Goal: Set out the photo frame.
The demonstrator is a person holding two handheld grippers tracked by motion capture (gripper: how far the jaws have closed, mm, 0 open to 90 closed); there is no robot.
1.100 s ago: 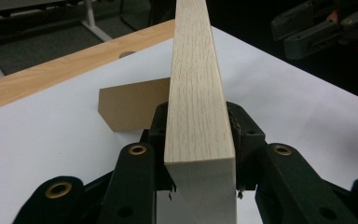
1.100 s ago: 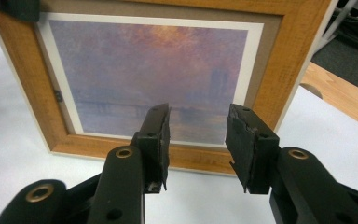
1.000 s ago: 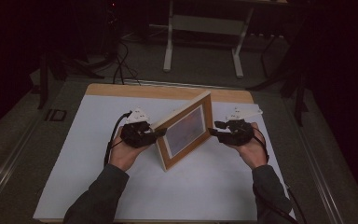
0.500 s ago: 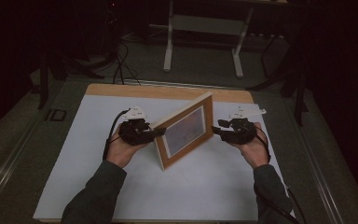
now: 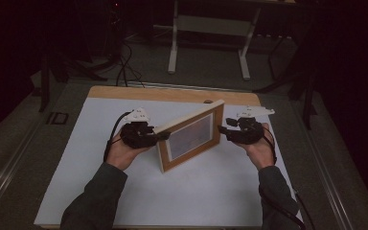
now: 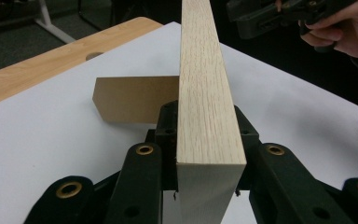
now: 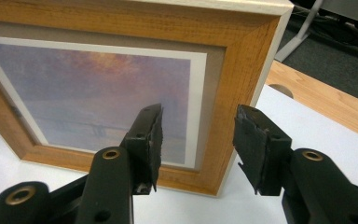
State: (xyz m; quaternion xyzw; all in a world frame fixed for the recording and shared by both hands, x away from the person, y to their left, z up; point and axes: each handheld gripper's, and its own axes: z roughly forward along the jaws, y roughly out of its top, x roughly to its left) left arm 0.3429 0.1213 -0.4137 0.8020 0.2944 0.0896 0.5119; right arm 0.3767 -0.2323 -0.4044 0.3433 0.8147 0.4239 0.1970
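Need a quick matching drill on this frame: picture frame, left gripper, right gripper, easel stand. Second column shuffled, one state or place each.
1. picture frame
2. left gripper
3. right gripper
4. easel stand

A. jaws open, off the wood
B. clamped on the frame's edge
C. flap lying on the white sheet behind the frame
D. upright on the table

Pairs: 1-D, 2-B, 3-A, 4-C
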